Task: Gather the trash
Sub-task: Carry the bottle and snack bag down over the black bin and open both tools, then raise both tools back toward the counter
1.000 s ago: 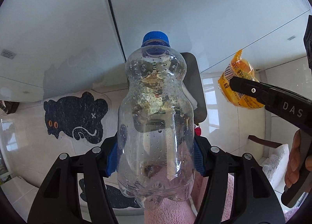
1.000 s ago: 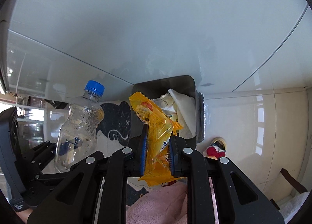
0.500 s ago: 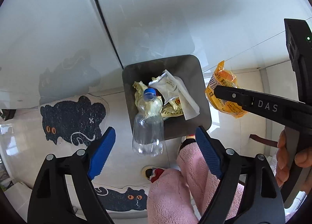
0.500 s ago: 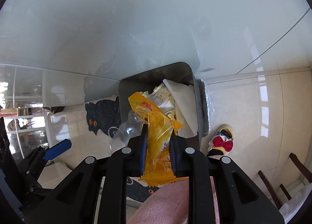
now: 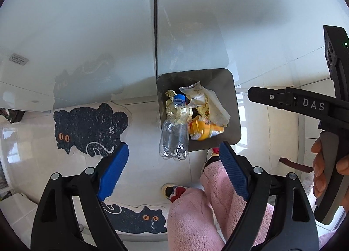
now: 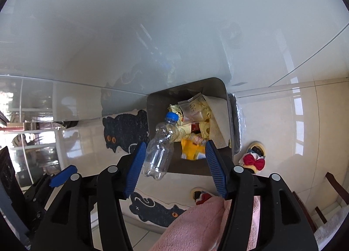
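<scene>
Glossy floor tiles surround the grey bin (image 5: 236, 120), where both the left gripper (image 5: 172, 170) and right gripper (image 6: 173, 167) gape wide and empty, yet the plastic bottle (image 5: 174, 128) leans over the rim and may topple out.

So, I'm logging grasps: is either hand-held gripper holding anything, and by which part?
Nothing: left hand-held gripper and right hand-held gripper are both open and empty.

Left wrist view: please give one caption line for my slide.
Open left tongs above a gray bin holding a plastic bottle, wrappers and a yellow packet.
</scene>
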{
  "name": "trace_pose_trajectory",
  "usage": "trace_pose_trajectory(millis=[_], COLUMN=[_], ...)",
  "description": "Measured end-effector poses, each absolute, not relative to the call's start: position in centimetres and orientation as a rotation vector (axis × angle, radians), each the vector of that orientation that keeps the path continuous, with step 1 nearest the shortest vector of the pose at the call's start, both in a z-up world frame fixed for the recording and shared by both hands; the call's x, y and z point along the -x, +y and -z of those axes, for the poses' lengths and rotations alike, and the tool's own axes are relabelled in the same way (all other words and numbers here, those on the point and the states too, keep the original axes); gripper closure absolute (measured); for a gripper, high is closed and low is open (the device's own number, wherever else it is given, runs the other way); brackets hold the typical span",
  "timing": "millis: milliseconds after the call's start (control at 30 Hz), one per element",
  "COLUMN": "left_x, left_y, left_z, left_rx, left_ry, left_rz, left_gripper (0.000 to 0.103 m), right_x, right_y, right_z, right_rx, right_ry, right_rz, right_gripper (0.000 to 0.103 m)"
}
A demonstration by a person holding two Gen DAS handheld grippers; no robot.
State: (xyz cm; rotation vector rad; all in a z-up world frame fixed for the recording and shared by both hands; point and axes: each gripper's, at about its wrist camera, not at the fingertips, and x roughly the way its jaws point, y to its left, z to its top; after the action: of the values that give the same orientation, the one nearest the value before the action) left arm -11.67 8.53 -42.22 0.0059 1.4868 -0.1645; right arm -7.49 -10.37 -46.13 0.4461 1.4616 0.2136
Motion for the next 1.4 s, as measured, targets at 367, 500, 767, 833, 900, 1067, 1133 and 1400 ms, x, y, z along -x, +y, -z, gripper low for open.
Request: trace_pose_trajectory(millis=[367, 500, 767, 833, 900, 1067, 1133, 1400], left_x=[13.8, 13.6, 10.5, 9.3, 7.9, 3.7, 1.9, -6.6], left_y=[5.7, 3.3, -1.9, -3.0, -4.4, -7.2, -8.4, -13.4], left_z=[30.1, 24.6, 15.2, 13.6, 12.5, 10.5, 9.9, 10.0], left_rx=[-0.002, -0.001, -0.003, -0.005, -0.016, -0.024, -0.032, -0.054], left_ry=[1.326, 1.243, 1.059, 1.026, 1.003, 0.966, 0.951, 0.96], left_rz=[0.232, 0.261, 0.356, 0.374, 0.39, 0.437, 0.454, 0.504], left_gripper=[0.022, 0.018, 0.012, 0.011, 0.011, 0.011, 0.011, 0.011], right_x=[12.0, 13.4, 12.7, 11.8, 10.6, 7.7, 6.4, 0.6], right_y=[-15.8, -18.4, -25.1, -26.7, -28.6, -32.7, -34.3, -38.2], right_z=[31.7, 25.6, 15.5, 13.8, 12.4, 10.0, 9.8, 11.5], right_rx=[-0.345, -0.32, -0.332, -0.328, -0.332, -0.34, -0.326, -0.297], right_ry=[1.263, 1.16, 0.927, 0.884, 0.852, 0.803, 0.796, 0.838], right_rz=[-0.28, -0.271, -0.186, -0.16, -0.137, -0.083, -0.056, -0.019], right_gripper=[0.034, 0.031, 0.025, 0.024, 0.024, 0.024, 0.024, 0.024])
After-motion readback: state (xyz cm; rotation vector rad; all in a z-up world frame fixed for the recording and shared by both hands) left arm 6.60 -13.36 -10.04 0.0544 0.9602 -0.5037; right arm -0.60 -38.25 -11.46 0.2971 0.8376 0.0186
